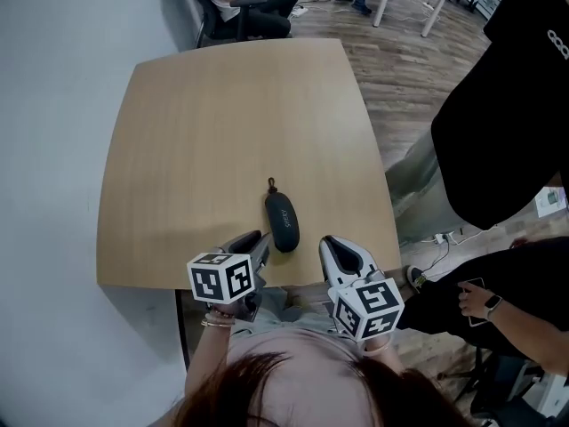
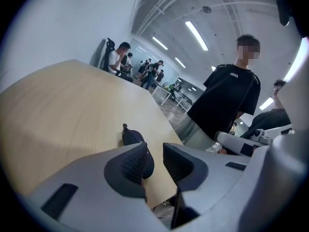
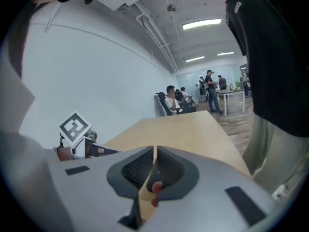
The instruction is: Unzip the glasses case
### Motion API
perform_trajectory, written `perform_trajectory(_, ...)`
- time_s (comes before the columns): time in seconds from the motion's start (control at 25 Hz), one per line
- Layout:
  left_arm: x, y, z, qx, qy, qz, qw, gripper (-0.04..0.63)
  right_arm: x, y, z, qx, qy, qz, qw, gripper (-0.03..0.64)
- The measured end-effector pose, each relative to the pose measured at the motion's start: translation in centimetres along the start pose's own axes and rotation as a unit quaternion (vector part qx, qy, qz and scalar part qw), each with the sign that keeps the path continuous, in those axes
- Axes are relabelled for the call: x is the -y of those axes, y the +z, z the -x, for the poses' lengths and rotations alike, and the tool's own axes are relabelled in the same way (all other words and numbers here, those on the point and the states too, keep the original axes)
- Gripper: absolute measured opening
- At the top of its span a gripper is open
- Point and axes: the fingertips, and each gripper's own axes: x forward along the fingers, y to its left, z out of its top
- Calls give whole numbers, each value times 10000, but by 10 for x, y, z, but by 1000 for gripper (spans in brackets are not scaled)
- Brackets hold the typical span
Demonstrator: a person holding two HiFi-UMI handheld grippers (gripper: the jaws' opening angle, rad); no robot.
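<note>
Left gripper view: left hand-held gripper (image 2: 154, 161) has a narrow gap between its pads, with nothing in it. Right hand-held gripper (image 3: 154, 164) is closed pad to pad, empty. Glasses case (image 1: 282, 221) lies flat on the counter (image 1: 222, 114) near the front edge, just ahead of both and between them. Left jaws sit just beside its near end; can't tell if they touch. Pull tab (image 1: 272, 184) sticks out at the far end. Case looks fully zipped. My read: nothing done yet. Remaining: pin the case, grab the tab, run the zip round.
</note>
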Motion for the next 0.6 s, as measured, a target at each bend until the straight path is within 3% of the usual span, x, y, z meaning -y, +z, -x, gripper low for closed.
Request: perform_trajectory(0.6,-33,-29,-63,-980,-227,391,9942,201,10,-2,-17,-77,-309,-88,9995,18)
